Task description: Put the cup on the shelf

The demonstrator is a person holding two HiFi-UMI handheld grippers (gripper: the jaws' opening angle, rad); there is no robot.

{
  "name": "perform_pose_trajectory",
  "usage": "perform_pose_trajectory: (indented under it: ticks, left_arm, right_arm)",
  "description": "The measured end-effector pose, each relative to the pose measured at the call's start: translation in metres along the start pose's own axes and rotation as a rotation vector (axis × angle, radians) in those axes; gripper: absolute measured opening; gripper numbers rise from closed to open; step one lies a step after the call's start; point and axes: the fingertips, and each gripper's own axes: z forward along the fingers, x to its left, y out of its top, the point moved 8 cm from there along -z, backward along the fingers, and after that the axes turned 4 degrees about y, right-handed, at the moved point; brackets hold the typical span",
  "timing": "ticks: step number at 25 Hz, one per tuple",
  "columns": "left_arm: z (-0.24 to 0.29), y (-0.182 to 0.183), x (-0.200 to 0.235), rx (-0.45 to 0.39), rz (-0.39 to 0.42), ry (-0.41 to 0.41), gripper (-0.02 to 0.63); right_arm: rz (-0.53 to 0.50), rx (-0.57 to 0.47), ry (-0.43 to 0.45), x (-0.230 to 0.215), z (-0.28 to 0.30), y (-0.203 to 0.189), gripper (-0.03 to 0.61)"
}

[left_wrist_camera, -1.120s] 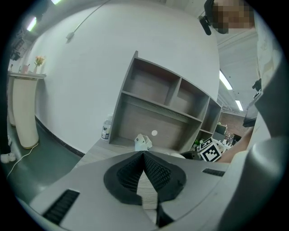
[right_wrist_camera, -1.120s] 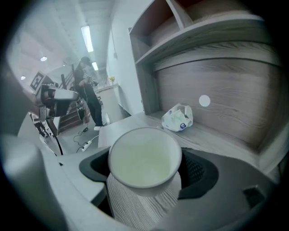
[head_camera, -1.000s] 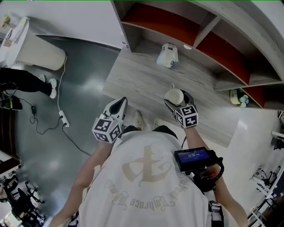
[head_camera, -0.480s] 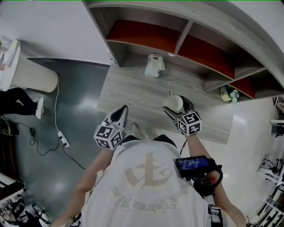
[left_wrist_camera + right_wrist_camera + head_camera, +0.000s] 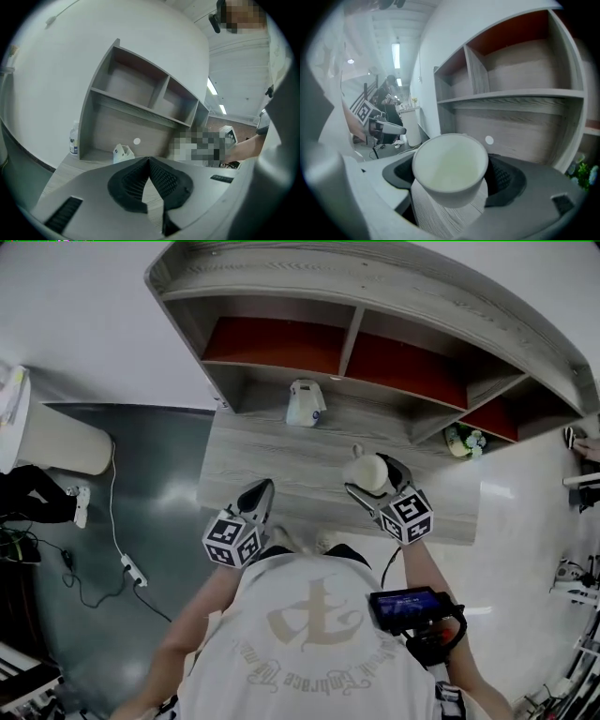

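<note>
Idling at left: left claw (image 5: pixel 149 164), pads together on nothing, above the surface (image 5: pixel 281 451). At right, right claw (image 5: pixel 377 476) clamped round the white cup (image 5: pixel 449 166), mouth up, held over the surface, short of the shelf (image 5: pixel 349 334). Judged best: raise level, keep rim clear of the divider and board edge, seat base flat in a bay before loosening.

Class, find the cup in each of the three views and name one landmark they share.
Head view: cup right of centre.
Left gripper view: not in it.
Right gripper view: cup at centre, lower half.
Shared landmark: the shelf with its upright divider.
</note>
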Motion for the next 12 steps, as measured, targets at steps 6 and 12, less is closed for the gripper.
perform_pose_trajectory:
  ticks: [6, 12]
  left_arm:
    - [0.015, 0.009, -0.012, 0.004, 0.029, -0.069, 0.002]
    - [0.025, 0.017, -0.022, -0.006, 0.047, -0.119, 0.002]
  right_arm:
    - [-0.050, -0.035, -0.008, -0.007, -0.024, 0.023, 0.433]
    - [-0.082, -0.078, -0.024, -0.012, -0.043, 0.044, 0.433]
